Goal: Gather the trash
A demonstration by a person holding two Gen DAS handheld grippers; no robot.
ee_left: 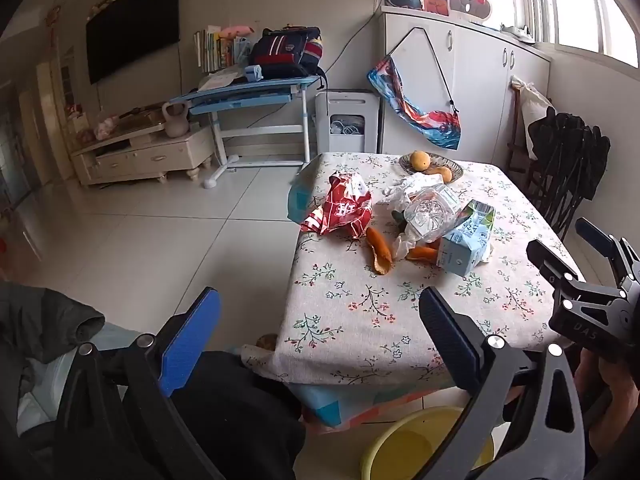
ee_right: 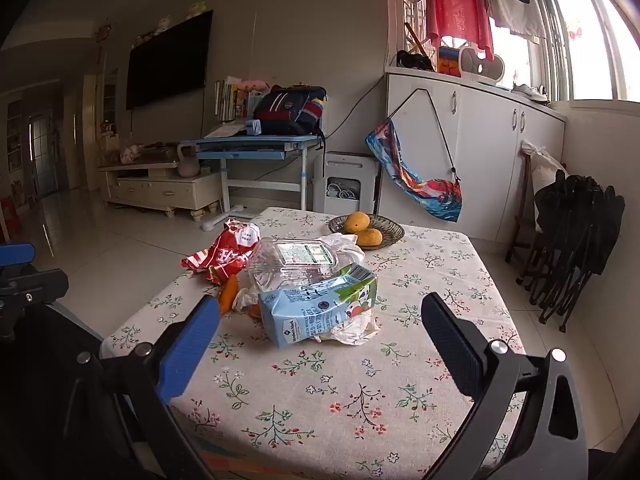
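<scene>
Left gripper (ee_left: 320, 328): our jaws are spread wide and hold nothing, above the near table edge.
Right gripper (ee_right: 320, 334): our jaws are likewise spread and bare, short of the trash.
Trash: we see a crumpled light-blue milk carton (ee_right: 316, 308) nearest, touching a crushed clear plastic bottle (ee_right: 292, 260), with a red foil snack bag (ee_right: 218, 256) and orange peels (ee_left: 380, 250) beside.
Table: floral tablecloth (ee_right: 320, 400); a woven dish of oranges (ee_right: 366, 230) at the far side.
Floor: a yellow plastic basin (ee_left: 420, 444) below the table.

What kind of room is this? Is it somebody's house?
Most likely a living room in someone's home. A big dark television hangs on the wall above a low cabinet, a child's desk holds a school backpack, and a table with a flowery cloth has a fruit bowl.
</scene>
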